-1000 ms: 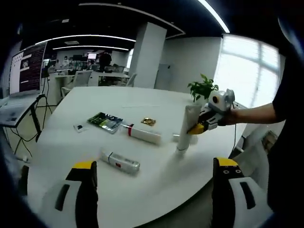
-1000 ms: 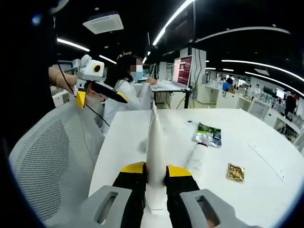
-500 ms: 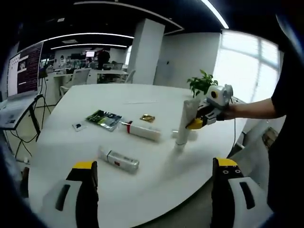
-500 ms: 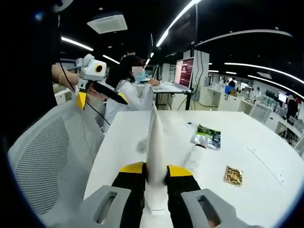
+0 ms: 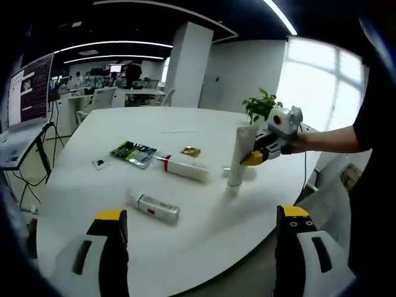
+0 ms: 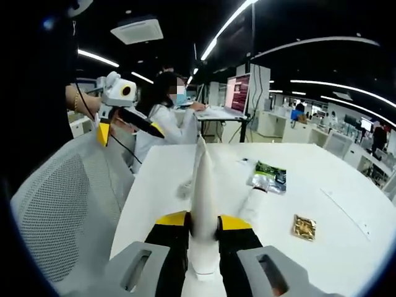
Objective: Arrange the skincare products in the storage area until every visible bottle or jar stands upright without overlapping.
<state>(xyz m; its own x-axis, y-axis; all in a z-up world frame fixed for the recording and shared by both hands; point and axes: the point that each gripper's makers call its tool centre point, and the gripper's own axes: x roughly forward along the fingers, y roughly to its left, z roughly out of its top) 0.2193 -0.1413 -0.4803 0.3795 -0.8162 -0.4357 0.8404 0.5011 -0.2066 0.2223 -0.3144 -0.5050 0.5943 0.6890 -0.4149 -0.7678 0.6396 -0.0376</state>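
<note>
One white tube [image 5: 237,162] stands cap-down on the table [image 5: 204,229], clamped by the right gripper [image 6: 202,224]; left gripper [image 5: 201,238] gapes wide, empty. A careless release may topple it.

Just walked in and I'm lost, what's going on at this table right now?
A person is sorting skincare items on a white table with two handheld claws. The right claw is shut on a white tube, holding it upright with its cap on the table. The left claw hangs open above the near edge, holding nothing. Two more tubes lie flat: a red-capped tube and a clear tube. A green packet and a gold sachet lie beyond them.
</note>
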